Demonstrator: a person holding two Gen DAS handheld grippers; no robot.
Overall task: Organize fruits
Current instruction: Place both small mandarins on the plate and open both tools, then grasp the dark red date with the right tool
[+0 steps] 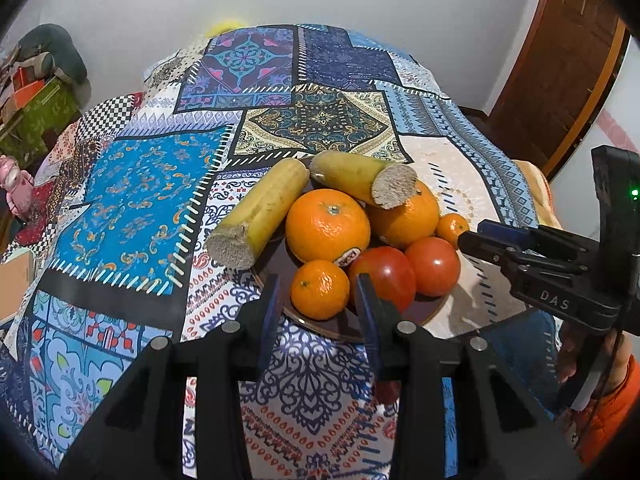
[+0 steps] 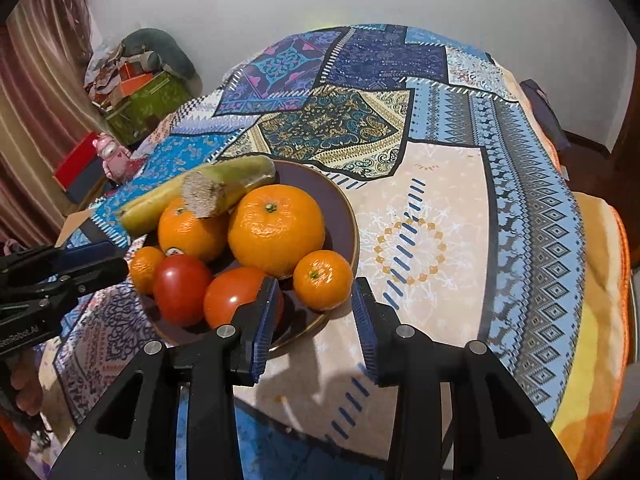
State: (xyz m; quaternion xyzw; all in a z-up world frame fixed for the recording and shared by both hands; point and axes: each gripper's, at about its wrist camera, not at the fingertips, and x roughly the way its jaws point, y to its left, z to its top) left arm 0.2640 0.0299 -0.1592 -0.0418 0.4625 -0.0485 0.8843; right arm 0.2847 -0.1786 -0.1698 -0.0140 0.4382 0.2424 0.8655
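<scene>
Both pairs of jaws stood apart and held nothing. From the left wrist view, the left gripper [image 1: 316, 294] hung just above the near rim of the dark plate [image 1: 340, 328], its blue-padded fingers [image 1: 269, 312] framing a small mandarin [image 1: 319, 289] without clearly touching it. Beside that mandarin lay a red tomato [image 1: 384, 276], with a second tomato [image 1: 433, 266] touching it on the far side. Behind them sat a large orange [image 1: 327, 225] bearing a sticker, and another orange [image 1: 408, 216] was partly hidden under a cut piece of banana [image 1: 360, 178] resting on top of it. A second banana piece [image 1: 260, 216] leaned off the plate's left edge onto the patterned tablecloth [image 1: 132, 200]. A tiny mandarin [image 1: 452, 229] lay at the plate's right side, close to the tip of the right gripper [image 1: 486, 242], which reached in from the right. In the right wrist view, the right gripper [image 2: 314, 304] hovered over the plate's [image 2: 344, 208] near edge; one finger [image 2: 264, 320] stood in front of a tomato [image 2: 232, 296], and a small mandarin [image 2: 322, 279] showed between the fingers. The left gripper [image 2: 100, 266] entered from the left, its tip near the other small mandarin [image 2: 145, 264]. All the fruit was gathered on the plate, near the table's front.
</scene>
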